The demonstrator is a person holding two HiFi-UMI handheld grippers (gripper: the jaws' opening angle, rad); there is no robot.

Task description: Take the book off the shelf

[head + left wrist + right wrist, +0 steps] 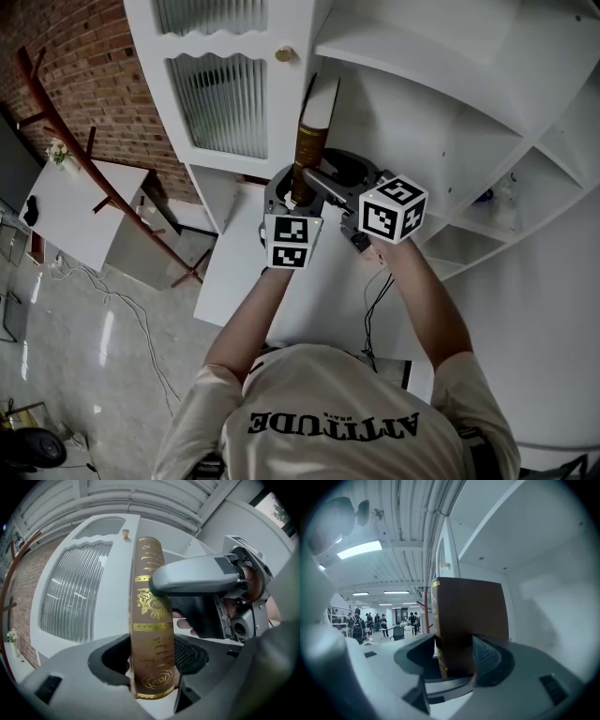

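A brick wall (84,66) backs a tall white cabinet (234,56) with ribbed glass doors and open shelves (403,56). The brown, gold-lettered book (308,155) stands upright at the shelf front; whether its foot rests on the board cannot be told. The left gripper (152,660) is clamped on the lower spine, and the right gripper (454,660) pinches the covers higher up. Judged from this, both should draw back together, level and slowly, so the book neither twists nor catches the cabinet edge.
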